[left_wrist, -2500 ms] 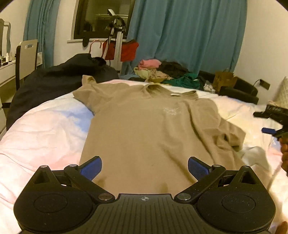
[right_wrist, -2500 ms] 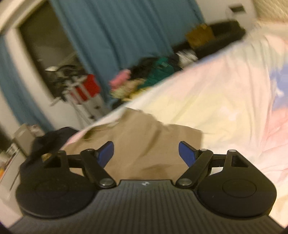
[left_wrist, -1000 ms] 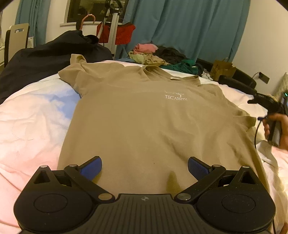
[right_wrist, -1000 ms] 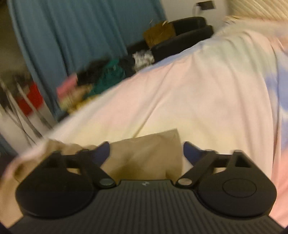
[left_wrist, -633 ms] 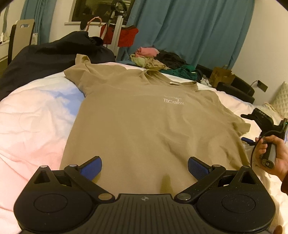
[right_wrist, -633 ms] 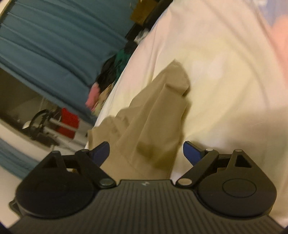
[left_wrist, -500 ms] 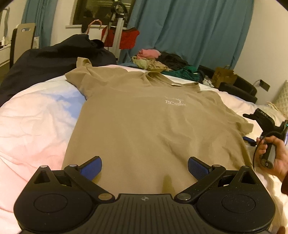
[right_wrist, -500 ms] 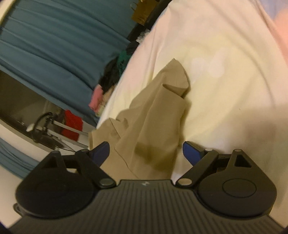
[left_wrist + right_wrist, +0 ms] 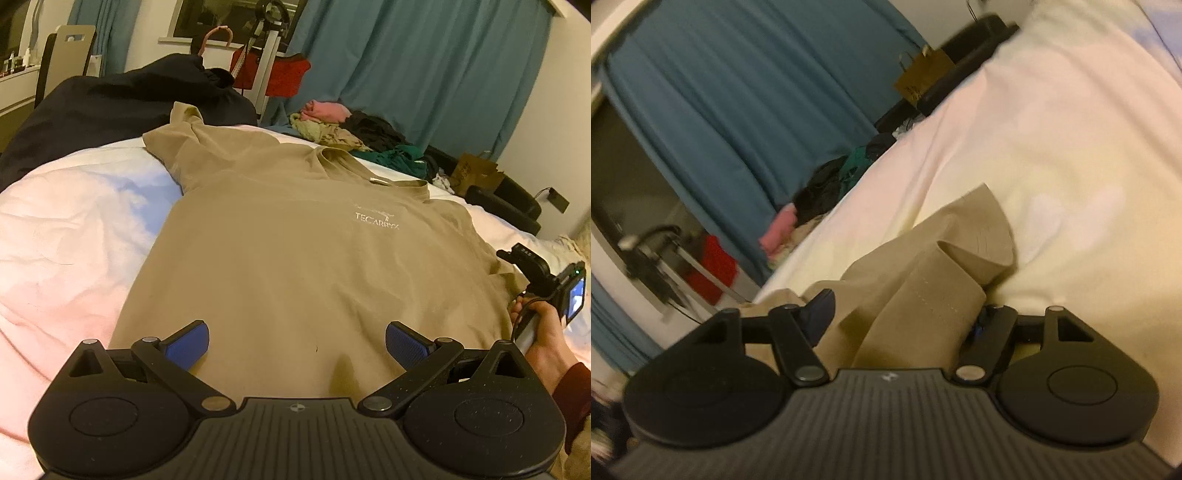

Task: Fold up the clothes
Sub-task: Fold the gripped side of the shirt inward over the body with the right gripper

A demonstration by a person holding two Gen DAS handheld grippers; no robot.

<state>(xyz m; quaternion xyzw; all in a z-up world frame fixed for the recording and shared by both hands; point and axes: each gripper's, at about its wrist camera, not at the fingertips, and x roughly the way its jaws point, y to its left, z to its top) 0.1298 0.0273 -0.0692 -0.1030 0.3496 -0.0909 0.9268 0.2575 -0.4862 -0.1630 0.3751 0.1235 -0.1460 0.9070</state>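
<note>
While your left claw (image 9: 297, 341) is hovering with its blue pads spread wide and nothing between them, the tan T-shirt (image 9: 295, 266) is lying face up and mostly flat on the bed (image 9: 66, 236), its hem just ahead of the pads and its collar toward the far edge. One sleeve is reaching toward a heap of dark clothing (image 9: 110, 99) at the far left of the bed. Beyond the collar, a pile of pink, olive, black and green clothes (image 9: 354, 133) is sitting off the far edge, with a brown paper bag (image 9: 476, 173) and a black seat (image 9: 509, 199) further right. Teal curtains (image 9: 417, 66) are hanging behind, and a white stand with a red bag (image 9: 273, 70) is standing by the window. At the right edge, your right hand (image 9: 543, 328) is gripping the handle of the other tool beside the shirt's right sleeve.

Turning to the right wrist view, which is tilted and a little blurred, your right claw (image 9: 903, 314) is closing around the bunched sleeve (image 9: 923, 280) of the shirt. Folded fabric is filling the gap and covering the right pad, so you cannot tell whether the pads are already pinching it. Pale bedding is stretching away behind the sleeve, and the clothes pile (image 9: 820, 199), paper bag (image 9: 923, 77) and curtains (image 9: 738, 81) are showing beyond the bed's edge.
</note>
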